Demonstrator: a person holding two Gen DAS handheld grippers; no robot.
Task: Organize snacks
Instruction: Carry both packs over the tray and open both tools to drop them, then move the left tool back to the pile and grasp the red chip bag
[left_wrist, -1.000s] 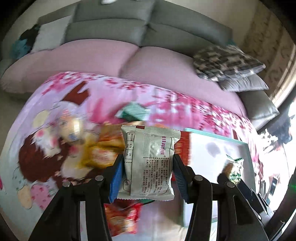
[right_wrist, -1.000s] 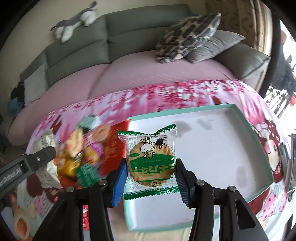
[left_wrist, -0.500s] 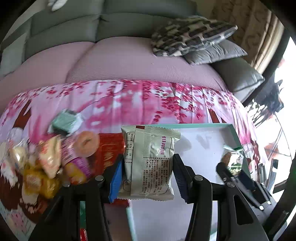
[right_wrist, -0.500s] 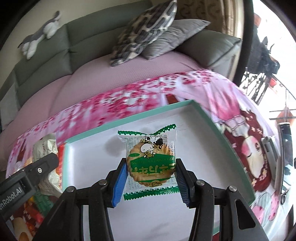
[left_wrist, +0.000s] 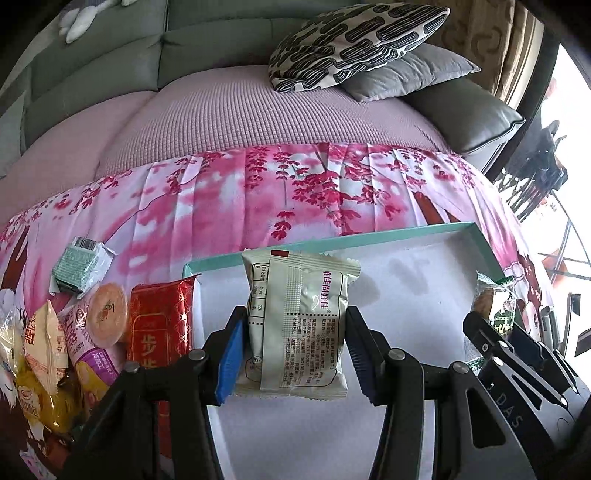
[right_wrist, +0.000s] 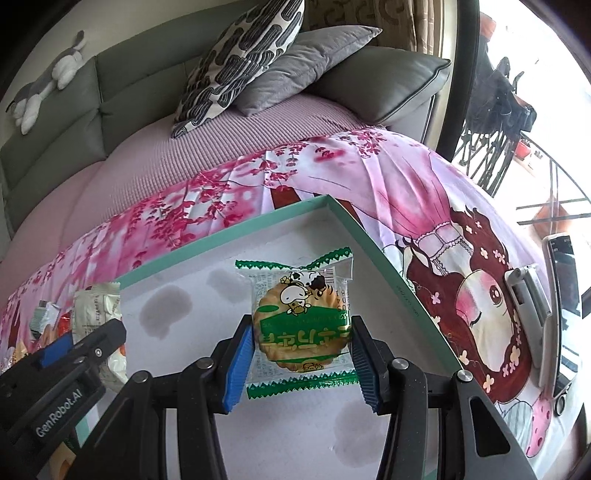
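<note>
My left gripper is shut on a pale silver-green snack packet, held upright above the left part of a shallow white tray with a teal rim. My right gripper is shut on a green-edged clear packet with a round cracker, above the same tray near its right side. In the left wrist view the right gripper and its cracker packet show at the right edge. In the right wrist view the left gripper with its silver packet shows at the left.
Several loose snacks lie left of the tray on a pink floral cloth: a red packet, a round orange one, a teal packet, yellow bags. A phone lies right of the tray. A sofa with cushions stands behind.
Both grippers have swung to the right and lower, from over the snack pile and tray edge to over the tray's white floor, each keeping its packet.
</note>
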